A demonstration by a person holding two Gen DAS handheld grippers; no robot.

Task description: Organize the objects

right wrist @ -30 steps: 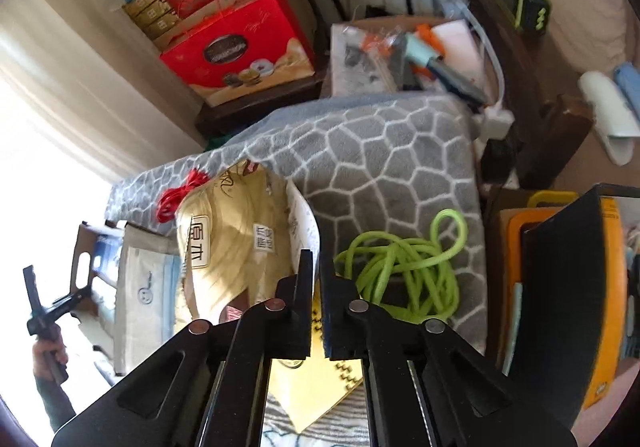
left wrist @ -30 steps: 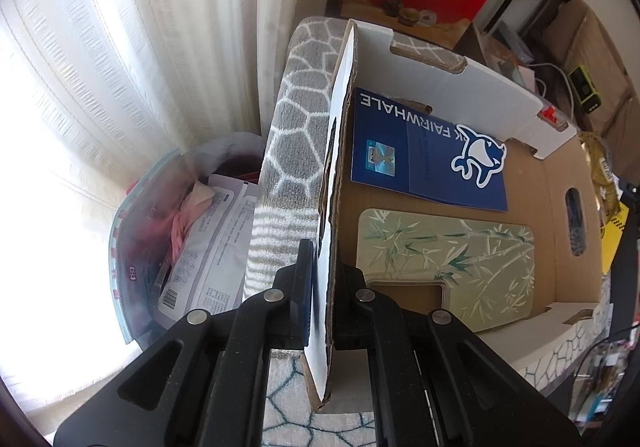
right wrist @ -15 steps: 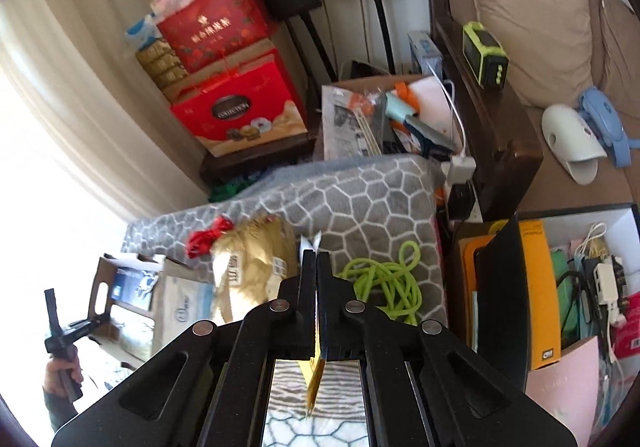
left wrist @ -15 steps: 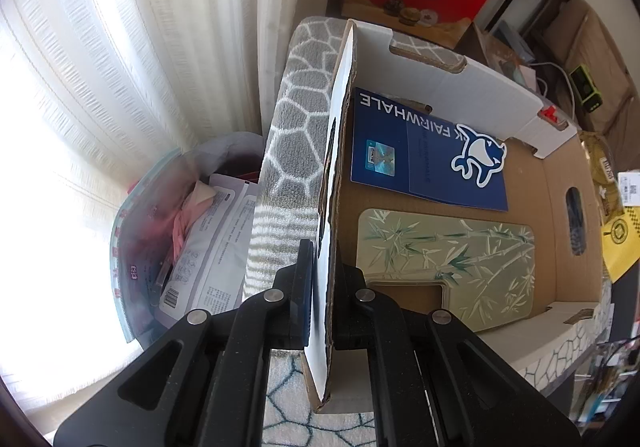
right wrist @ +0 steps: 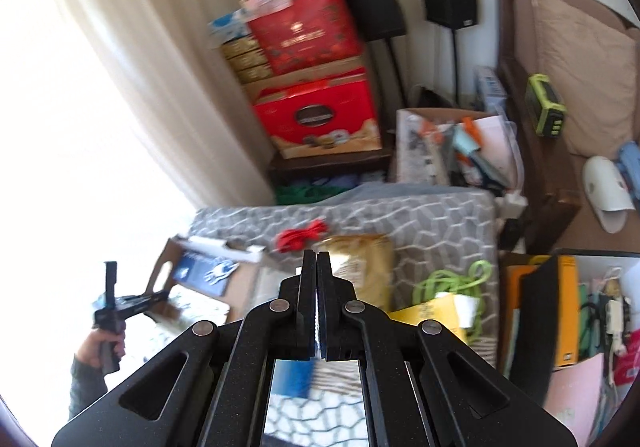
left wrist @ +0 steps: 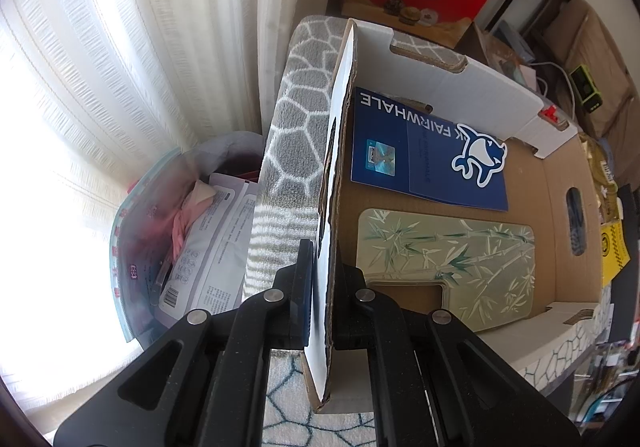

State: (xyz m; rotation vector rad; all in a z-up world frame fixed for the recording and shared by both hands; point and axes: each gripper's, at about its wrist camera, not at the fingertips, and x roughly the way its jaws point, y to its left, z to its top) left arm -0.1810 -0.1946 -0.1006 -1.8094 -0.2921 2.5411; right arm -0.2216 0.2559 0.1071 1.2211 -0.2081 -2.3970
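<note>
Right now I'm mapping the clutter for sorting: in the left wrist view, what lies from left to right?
Curtain → clear bag of papers → grey patterned cushion → cardboard box wall held by the left gripper → blue FAIRWHALE booklet → yellow packet.

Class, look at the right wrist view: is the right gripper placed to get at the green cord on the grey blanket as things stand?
Probably yes. The green cord lies uncovered on the grey blanket, ahead and right of the right gripper. Its jaws are shut, seemingly empty, so they must open first. The yellow packet beside the cord may get in the way.
</note>
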